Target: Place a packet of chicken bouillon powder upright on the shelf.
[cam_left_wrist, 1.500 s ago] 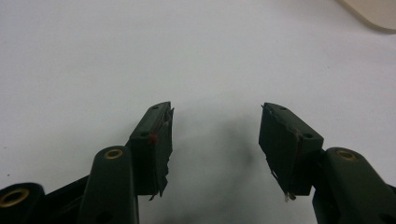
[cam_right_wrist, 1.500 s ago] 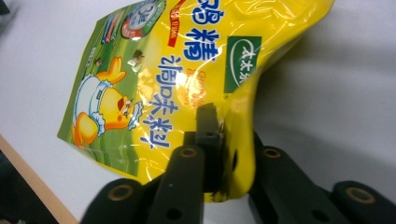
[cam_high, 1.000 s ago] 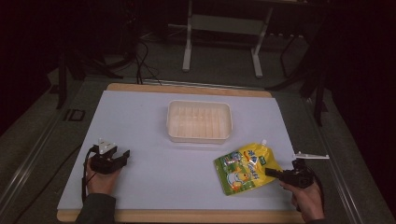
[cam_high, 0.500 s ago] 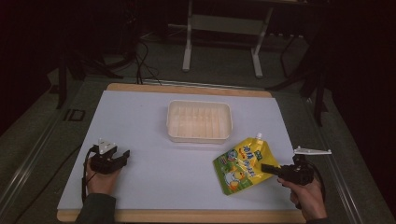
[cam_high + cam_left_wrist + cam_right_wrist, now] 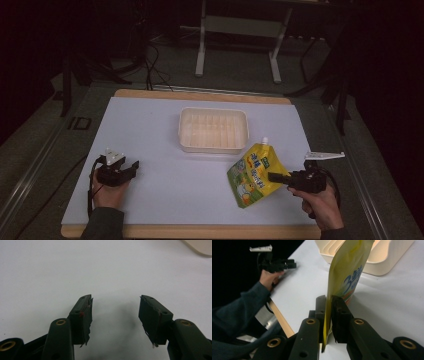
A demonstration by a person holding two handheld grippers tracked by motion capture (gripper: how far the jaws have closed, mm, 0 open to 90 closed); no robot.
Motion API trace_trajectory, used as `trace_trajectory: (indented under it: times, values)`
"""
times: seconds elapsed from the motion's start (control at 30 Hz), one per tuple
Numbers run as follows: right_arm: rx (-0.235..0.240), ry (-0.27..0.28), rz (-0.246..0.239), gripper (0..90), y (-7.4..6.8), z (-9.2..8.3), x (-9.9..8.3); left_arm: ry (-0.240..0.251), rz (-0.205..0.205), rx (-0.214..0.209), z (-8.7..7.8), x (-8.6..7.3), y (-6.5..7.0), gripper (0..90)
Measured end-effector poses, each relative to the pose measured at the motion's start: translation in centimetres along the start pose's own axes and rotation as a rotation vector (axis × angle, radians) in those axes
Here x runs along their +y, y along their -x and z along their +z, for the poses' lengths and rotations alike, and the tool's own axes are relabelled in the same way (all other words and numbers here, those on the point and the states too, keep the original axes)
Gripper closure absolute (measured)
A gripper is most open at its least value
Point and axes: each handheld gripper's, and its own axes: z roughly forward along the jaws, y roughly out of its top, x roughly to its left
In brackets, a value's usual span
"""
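A yellow spouted drink pouch (image 5: 252, 172) hangs tilted just above the white table, front right, with its white cap pointing toward the tray. My right gripper (image 5: 272, 176) is shut on the pouch's edge. In the right gripper view the pouch (image 5: 345, 270) stands edge-on, its thin rim pinched between the pads (image 5: 329, 305). The jaws have just been opening slightly, with the pouch still between them. My left gripper (image 5: 131, 166) rests on the table at the front left, open, with nothing between its fingers (image 5: 115, 315).
A cream plastic tray (image 5: 212, 110) with ribbed dividers sits at the table's centre, just beyond the pouch; its wall (image 5: 382, 260) shows in the right gripper view. Table legs and cables stand on the dark floor behind.
My right gripper has risen with the pouch, which has come off the table from lying flat to hanging more upright. The left gripper has stayed still.
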Motion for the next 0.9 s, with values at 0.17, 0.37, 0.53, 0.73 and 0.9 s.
trace_trajectory:
  times: [0.17,0.37,0.53,0.73,0.9]
  values:
    - [-0.05,-0.063,-0.038,82.9,-1.2,0.9,0.6,0.0,0.001,0.001,0.0,0.0,0.0,43.8]
    - [-0.096,-0.098,-0.034,87.1,-2.2,1.5,1.2,-0.002,0.003,0.001,0.0,0.0,0.0,43.8]
    - [-0.106,-0.128,-0.028,88.8,-2.9,1.9,1.5,-0.003,0.005,0.002,0.0,0.0,0.0,43.9]
    - [-0.091,-0.133,-0.021,90.0,-3.3,2.3,1.8,-0.002,0.004,0.002,0.0,0.0,0.0,43.8]
    - [-0.068,-0.101,-0.011,90.0,-3.4,2.5,1.9,-0.002,0.004,0.001,0.0,0.0,0.0,43.8]
